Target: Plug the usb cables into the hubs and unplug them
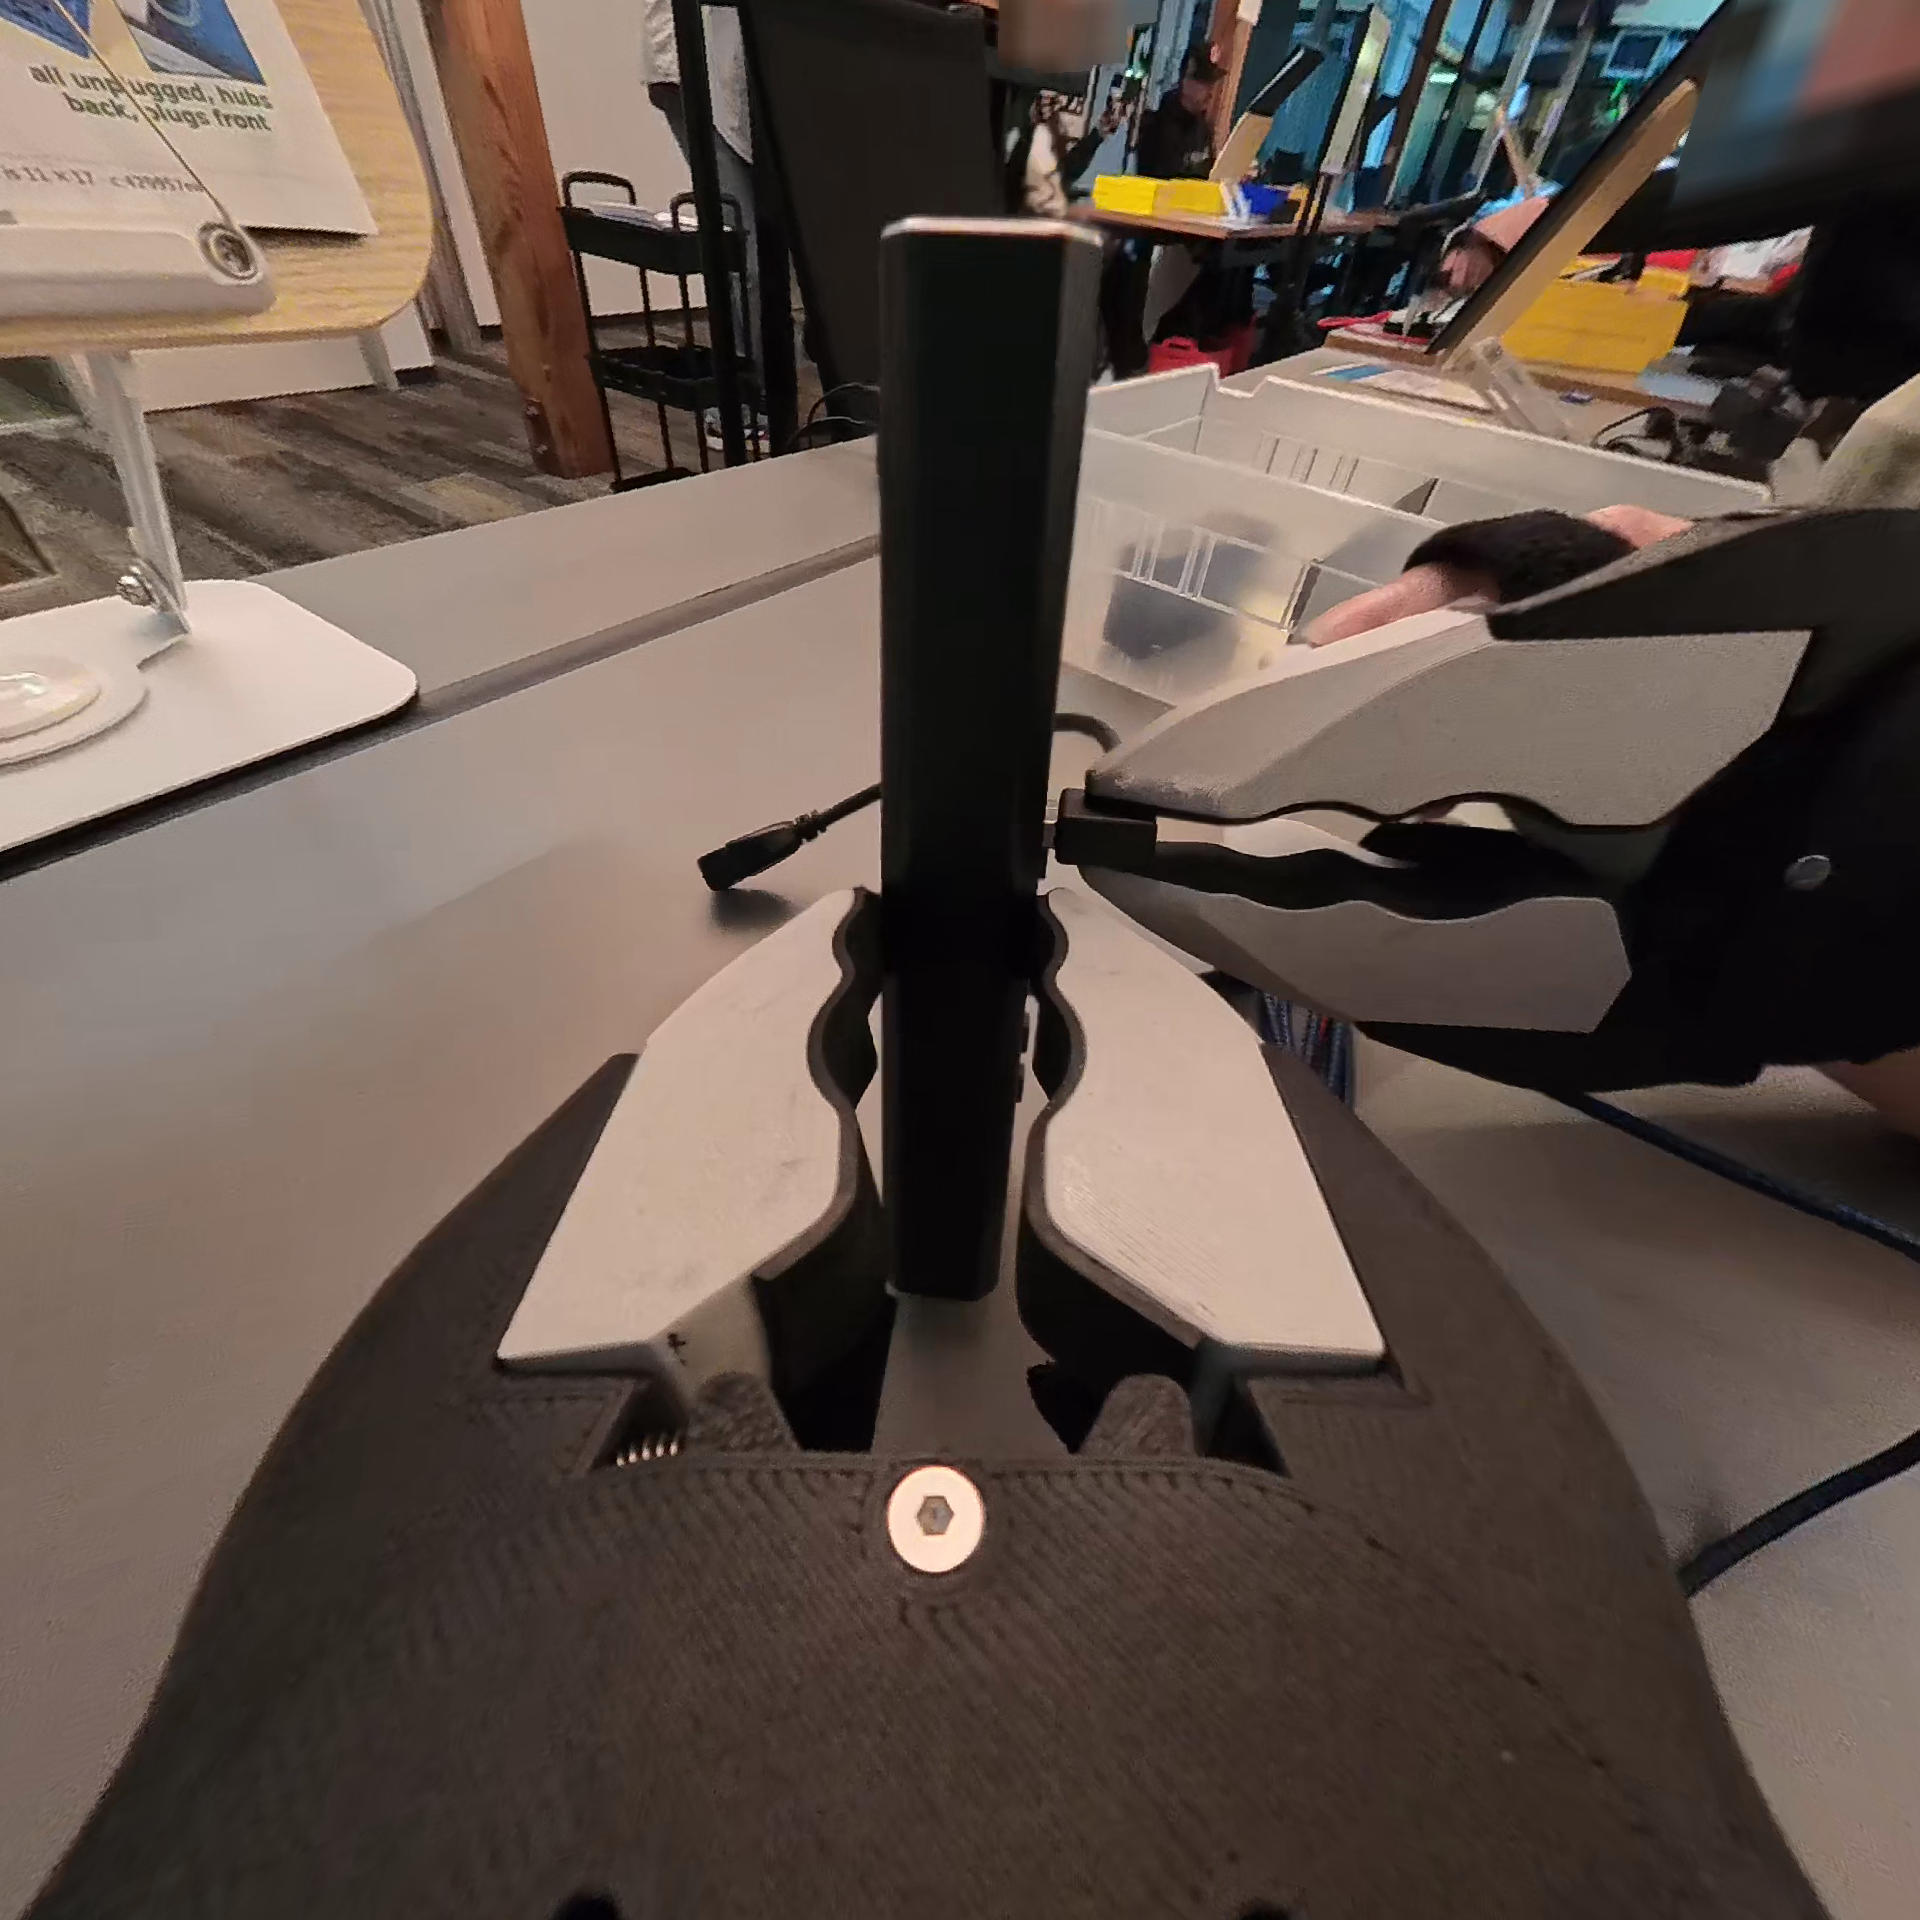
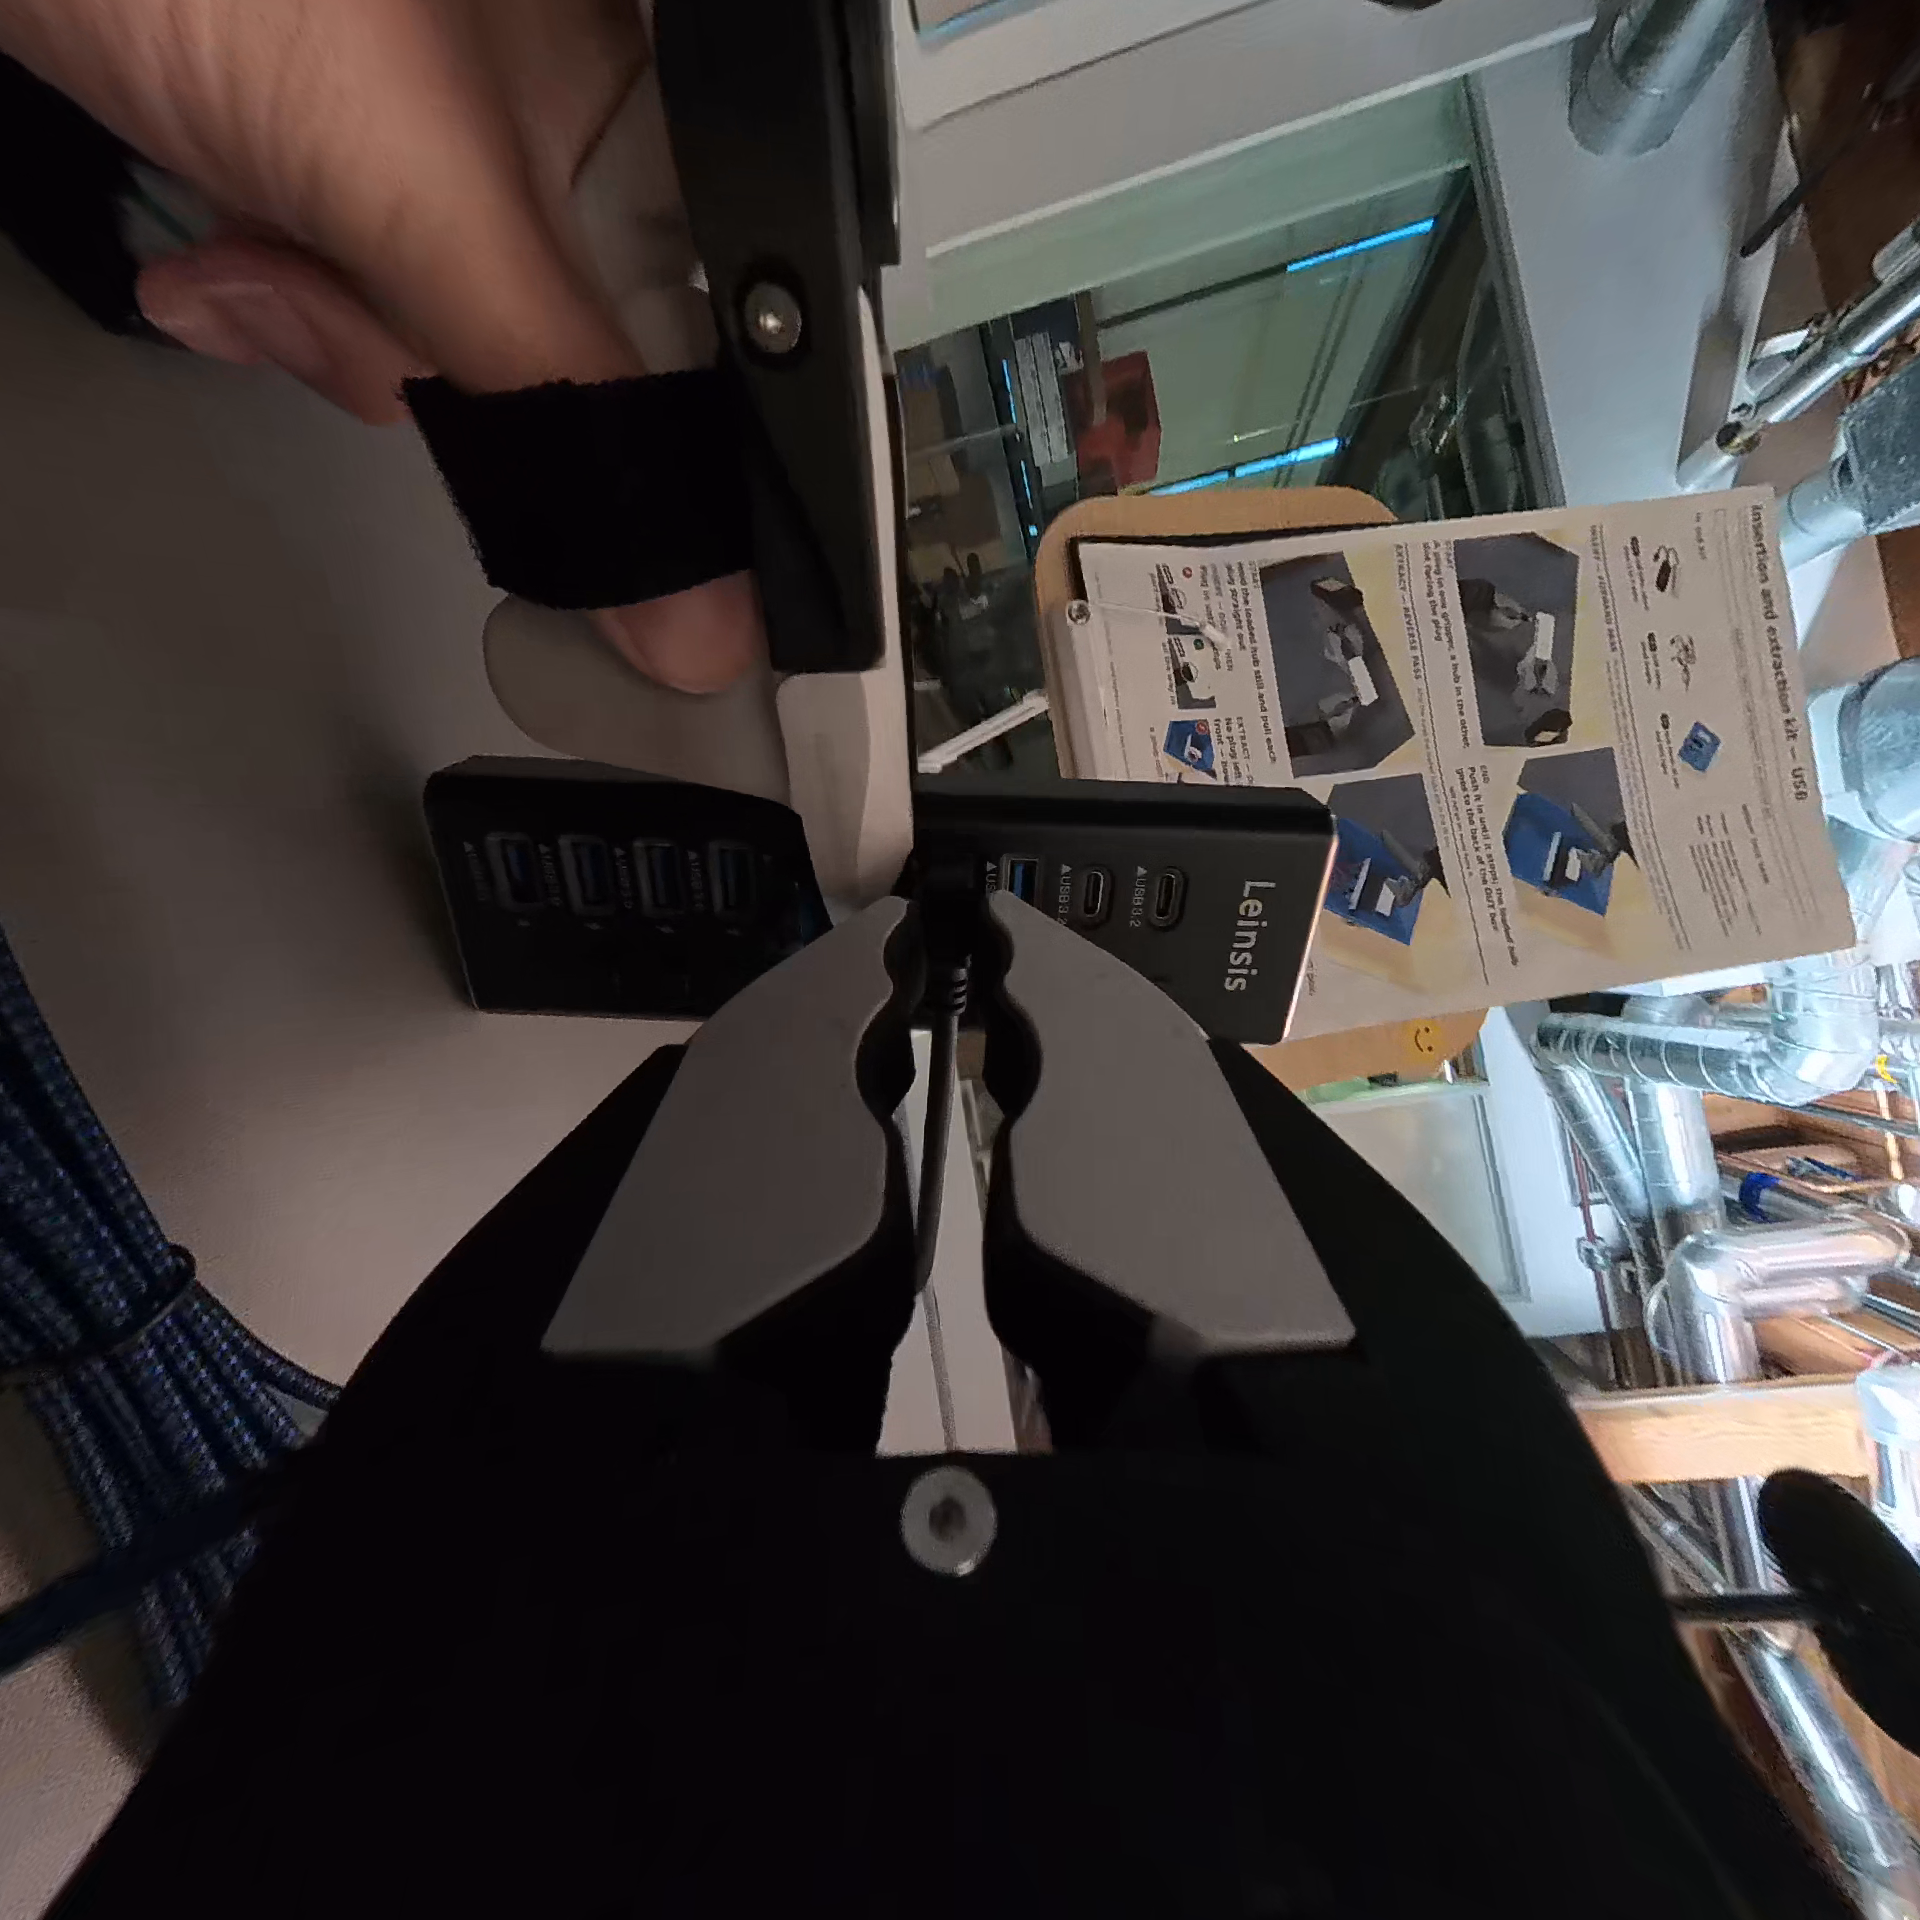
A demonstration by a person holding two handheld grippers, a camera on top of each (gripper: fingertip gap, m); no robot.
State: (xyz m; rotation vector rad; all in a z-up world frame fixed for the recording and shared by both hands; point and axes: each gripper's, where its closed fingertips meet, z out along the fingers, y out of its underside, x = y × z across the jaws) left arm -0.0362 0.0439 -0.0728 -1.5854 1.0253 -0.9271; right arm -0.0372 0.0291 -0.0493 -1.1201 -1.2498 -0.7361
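Observation:
My left gripper is shut on a long black USB hub and holds it on edge above the dark table. The hub's port face shows in the right wrist view. My right gripper is shut on a black USB plug whose tip sits in a port on the hub's side. In the left wrist view the right gripper comes in from the right with the plug against the hub. The plug's thin black cable runs back between my fingers. A second black hub lies on the table.
A loose black cable end lies on the table behind the hub. A clear plastic bin stands at the back right. A white stand base sits at the left. A braided blue cable bundle lies nearby. An instruction sheet stands behind. Less than 4 cm separates the two grippers' tips.

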